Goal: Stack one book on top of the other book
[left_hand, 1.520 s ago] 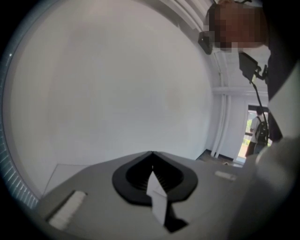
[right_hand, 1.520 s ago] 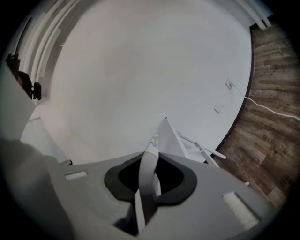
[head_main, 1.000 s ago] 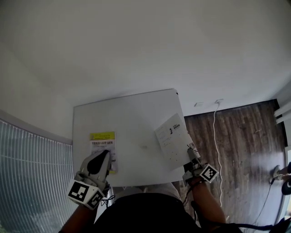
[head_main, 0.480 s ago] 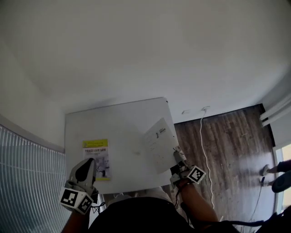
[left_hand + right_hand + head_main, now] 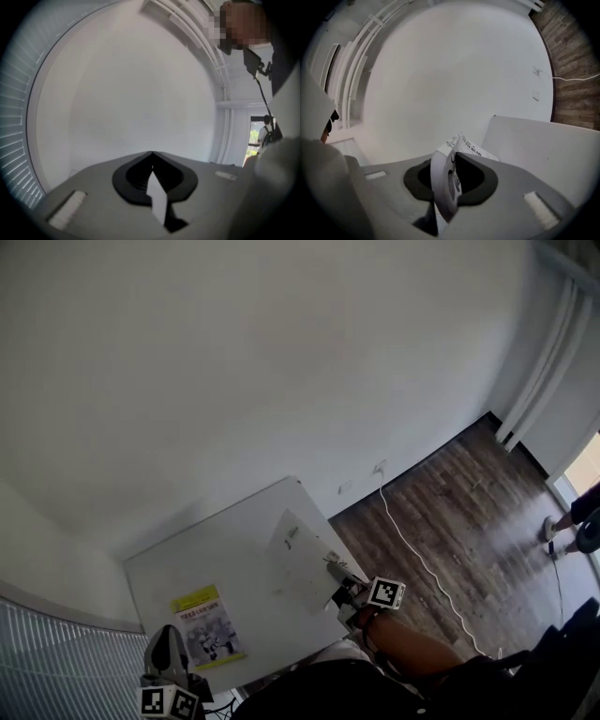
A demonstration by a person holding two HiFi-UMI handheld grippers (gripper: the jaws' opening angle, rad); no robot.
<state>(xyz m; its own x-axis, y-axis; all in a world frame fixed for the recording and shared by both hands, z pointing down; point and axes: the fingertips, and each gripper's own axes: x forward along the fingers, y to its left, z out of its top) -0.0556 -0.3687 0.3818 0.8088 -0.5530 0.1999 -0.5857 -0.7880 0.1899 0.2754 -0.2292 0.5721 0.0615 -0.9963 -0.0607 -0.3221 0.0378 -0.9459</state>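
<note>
**White book gripped in the right jaws, above the table, apart from the yellow book**

Seen from above, a white table (image 5: 246,563) stands against a pale wall. The right gripper (image 5: 337,576) is at the table's right edge. Its jaws are clamped on the near edge of a white book (image 5: 300,554). In the right gripper view, the book's edge is wedged upright between the two pads and its pages bow slightly. The book looks tilted and raised off the surface, not lying flat. Gripping it by the edge probably leaves its underside free, so it can be carried across and laid flat on the other book.

That other book, a yellow-topped book (image 5: 204,626), lies flat near the table's front left corner. It is well apart from the white book, and bare tabletop lies between them.

The left gripper (image 5: 167,638) is just beside the yellow-topped book's near left corner, and I cannot tell whether it touches the book. Its jaws are together at the tips, with no book between them. Keeping off the cover likely leaves it clear for stacking.
</note>
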